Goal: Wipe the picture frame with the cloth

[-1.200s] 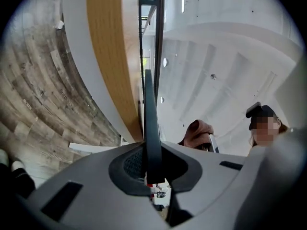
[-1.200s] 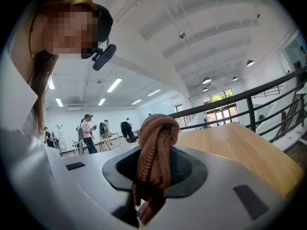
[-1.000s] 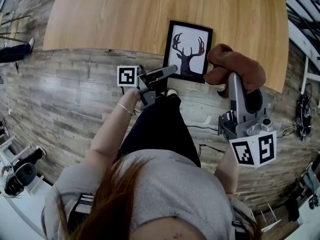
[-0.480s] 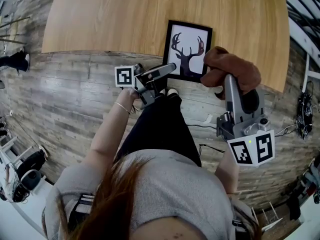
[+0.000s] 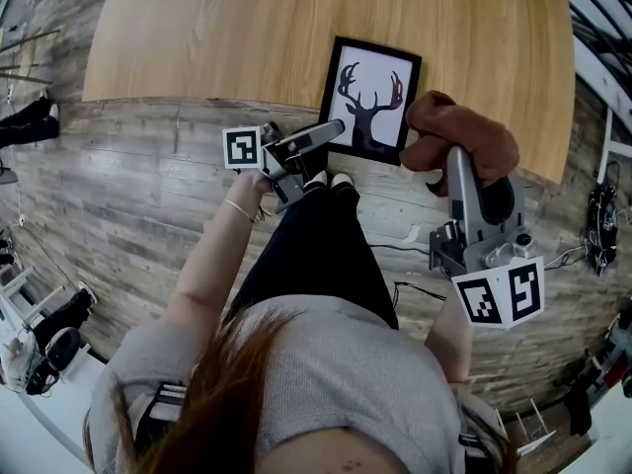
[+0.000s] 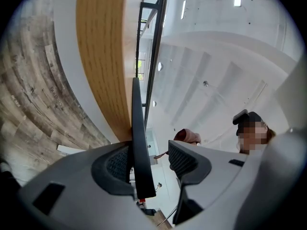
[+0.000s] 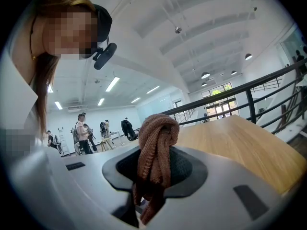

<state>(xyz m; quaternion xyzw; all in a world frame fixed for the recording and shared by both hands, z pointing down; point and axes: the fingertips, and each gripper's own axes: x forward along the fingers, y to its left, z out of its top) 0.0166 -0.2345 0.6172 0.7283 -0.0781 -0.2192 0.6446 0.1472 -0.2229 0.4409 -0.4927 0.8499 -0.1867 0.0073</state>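
Lying on the wooden table (image 5: 217, 28), the picture frame (image 5: 370, 100) sits close to the front edge, just ahead of the person. Its near end appears to reach slightly past that edge.

Orientation: portrait. The long axis runs away from the person, with the far end skewed a little to the right in the head view. The stag silhouette has its antlers toward the far end and its neck toward the near end. Black border, white mat.

Left gripper (image 5: 331, 129): at the frame's near-left corner. Its jaws have just been opening and now stand wide apart. In the left gripper view the frame (image 6: 138, 143) is seen edge-on, a thin dark bar running up from between the jaws of this gripper (image 6: 149, 162). It lies against the left pad (image 6: 117, 164), with a clear gap to the right pad (image 6: 182, 159), so nothing is clamped.

Right gripper (image 5: 454, 161): jaws closed on the brown knitted cloth (image 5: 459, 131). The bunched cloth is at the frame's near-right corner, over the table edge. In the right gripper view the cloth (image 7: 156, 138) is pinched between the two pads of this gripper (image 7: 156, 169), humped above them, with a tail hanging below.
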